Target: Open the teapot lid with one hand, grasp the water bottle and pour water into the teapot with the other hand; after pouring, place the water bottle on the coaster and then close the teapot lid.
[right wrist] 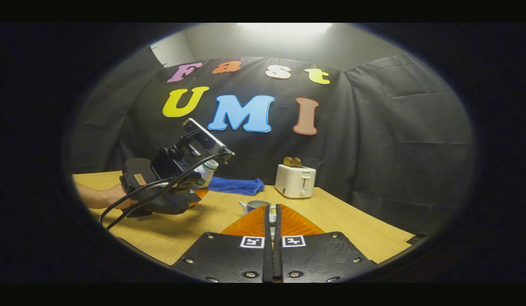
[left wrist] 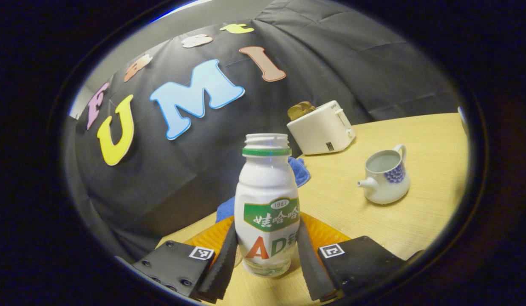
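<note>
left gripper (left wrist: 267, 259) clasps upright water bottle (left wrist: 267, 199).

One water bottle (left wrist: 267, 204), one teapot (left wrist: 385, 174), one toaster (left wrist: 321, 127), one blue cloth (right wrist: 236, 185), two grippers.

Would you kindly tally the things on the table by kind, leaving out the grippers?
Bottle: 1
Teapot: 1
Toaster: 1
Blue cloth: 1
Orange coaster: 1
Total: 5
</note>
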Tool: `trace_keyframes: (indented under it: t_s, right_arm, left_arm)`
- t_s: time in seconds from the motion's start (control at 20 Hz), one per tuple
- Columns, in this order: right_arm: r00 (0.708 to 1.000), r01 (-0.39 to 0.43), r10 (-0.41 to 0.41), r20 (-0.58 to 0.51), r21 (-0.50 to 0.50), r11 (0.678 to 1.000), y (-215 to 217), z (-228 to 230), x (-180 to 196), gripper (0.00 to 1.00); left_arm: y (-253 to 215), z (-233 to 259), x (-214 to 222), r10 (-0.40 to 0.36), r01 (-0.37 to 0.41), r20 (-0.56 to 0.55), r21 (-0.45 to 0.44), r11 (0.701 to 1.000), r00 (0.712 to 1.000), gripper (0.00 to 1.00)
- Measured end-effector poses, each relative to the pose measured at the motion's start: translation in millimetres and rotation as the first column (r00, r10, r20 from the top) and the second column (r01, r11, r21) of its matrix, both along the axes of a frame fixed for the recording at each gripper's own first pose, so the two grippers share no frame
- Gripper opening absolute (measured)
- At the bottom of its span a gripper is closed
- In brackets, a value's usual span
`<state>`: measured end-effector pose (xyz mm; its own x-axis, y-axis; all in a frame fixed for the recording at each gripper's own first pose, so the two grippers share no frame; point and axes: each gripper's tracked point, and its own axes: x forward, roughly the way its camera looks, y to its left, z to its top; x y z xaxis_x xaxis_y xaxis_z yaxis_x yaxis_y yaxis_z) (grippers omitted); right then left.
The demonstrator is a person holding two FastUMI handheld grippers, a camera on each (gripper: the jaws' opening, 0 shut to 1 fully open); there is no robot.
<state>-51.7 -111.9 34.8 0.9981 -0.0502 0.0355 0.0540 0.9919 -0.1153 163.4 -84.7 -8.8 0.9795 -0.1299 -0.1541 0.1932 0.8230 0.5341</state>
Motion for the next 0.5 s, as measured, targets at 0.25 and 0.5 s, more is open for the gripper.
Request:
trace_keyframes:
  t_s: [0.25, 0.5]
  right_arm:
    - [1.000, -0.015, 0.015, -0.013, 0.000, 1.000, -1.6, -8.1, -10.6, 0.00]
    - [1.000, -0.009, 0.008, -0.017, -0.005, 1.000, -8.4, -11.9, -15.7, 0.01]
  left_arm:
    - [-17.9, -5.7, 5.0, -0.071, 0.072, -0.015, 0.125, 0.989, 0.997, 0.81]
    - [-32.6, -7.9, 8.5, -0.111, 0.108, -0.005, 0.271, 0.957, 0.994, 0.77]
